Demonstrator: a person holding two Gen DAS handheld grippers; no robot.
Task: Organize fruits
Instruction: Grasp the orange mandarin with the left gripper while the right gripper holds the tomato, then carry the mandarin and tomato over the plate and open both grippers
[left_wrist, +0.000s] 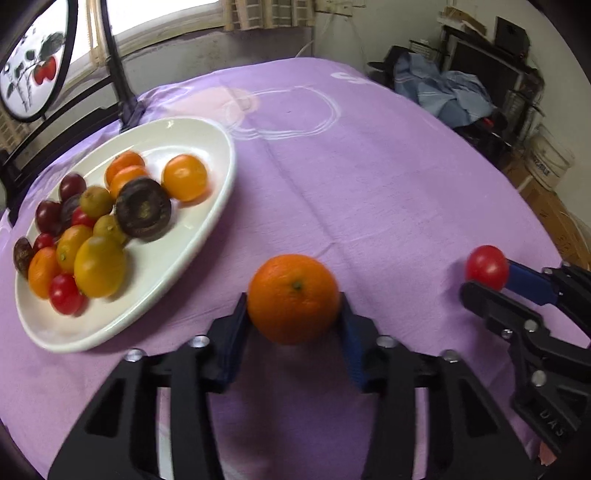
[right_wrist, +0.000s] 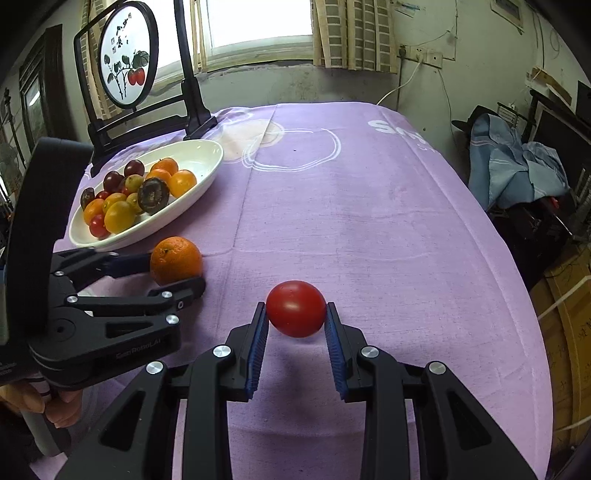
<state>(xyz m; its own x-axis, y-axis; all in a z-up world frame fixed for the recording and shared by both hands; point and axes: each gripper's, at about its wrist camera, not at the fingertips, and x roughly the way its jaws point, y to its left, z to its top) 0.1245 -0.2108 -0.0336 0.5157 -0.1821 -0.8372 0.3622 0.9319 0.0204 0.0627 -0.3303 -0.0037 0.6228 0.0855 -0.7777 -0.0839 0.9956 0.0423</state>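
My left gripper (left_wrist: 293, 314) is shut on an orange tangerine (left_wrist: 293, 298) and holds it just right of the plate; both show in the right wrist view too, the gripper (right_wrist: 177, 271) and the tangerine (right_wrist: 176, 260). My right gripper (right_wrist: 295, 314) is shut on a red tomato (right_wrist: 296, 308), also seen in the left wrist view (left_wrist: 487, 267). A white oval plate (left_wrist: 192, 243) at the left holds several small tomatoes and citrus fruits and one dark round fruit (left_wrist: 143, 212). The plate also shows in the right wrist view (right_wrist: 207, 155).
A purple cloth (right_wrist: 369, 206) covers the table. A black-framed round painted screen (right_wrist: 125, 70) stands behind the plate at the back left. Clothes and boxes lie beyond the table's right edge (right_wrist: 517, 170). A window sits behind the table.
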